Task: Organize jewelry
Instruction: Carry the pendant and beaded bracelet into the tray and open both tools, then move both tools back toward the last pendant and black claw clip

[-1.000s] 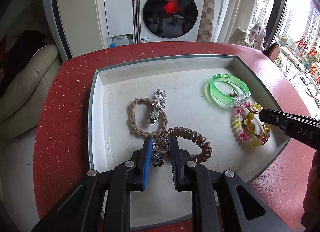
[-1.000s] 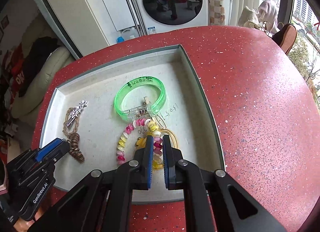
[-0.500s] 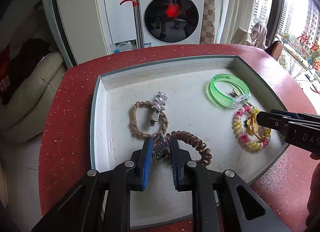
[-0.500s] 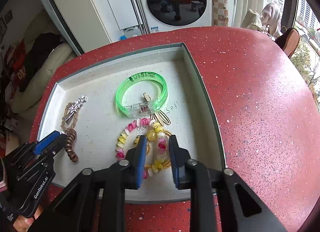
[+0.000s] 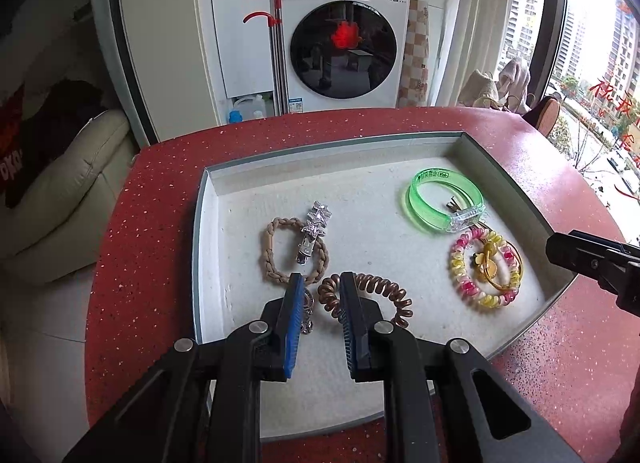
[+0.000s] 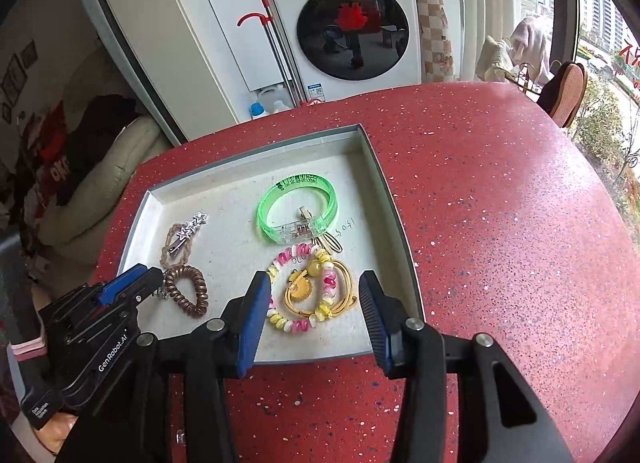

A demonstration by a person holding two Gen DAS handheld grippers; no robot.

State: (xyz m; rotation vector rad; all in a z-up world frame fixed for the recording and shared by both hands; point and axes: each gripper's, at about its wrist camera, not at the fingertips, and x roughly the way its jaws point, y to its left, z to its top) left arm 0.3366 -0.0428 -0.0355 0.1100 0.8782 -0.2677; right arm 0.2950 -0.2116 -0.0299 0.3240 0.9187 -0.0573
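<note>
Nearest, the left gripper [image 5: 320, 287] hangs low over the near left corner of the tray [image 5: 200, 243], its blue ribbed pads a narrow gap apart. A small glittery piece [image 5: 307, 309] shows against the inner face of its left finger. Most of it is hidden behind that finger, so its shape is hard to read, and I cannot tell whether the pads pinch it. To the right, the right gripper [image 6: 314, 279] is letting go, its jaws opening. Between them, flat on the tray floor and touched by neither pad, lie a pink, yellow and white bead bracelet [image 6: 294, 327] and a yellow elastic tie [image 6: 344, 283] that overlaps it. Just past the left fingertips lies a glossy brown spiral hair coil [image 5: 384, 291], its near end covered by the right finger. Farther off lies a tan braided hair ring [image 5: 268, 247] with a silver star clip [image 5: 314, 227] across it. At the far right sits a translucent green bangle [image 5: 424, 219] with a clear clasp. The shallow white tray has a grainy floor and rests on a speckled red table [image 6: 500, 243]. A white front-loading washing machine [image 5: 344, 47] stands beyond.
</note>
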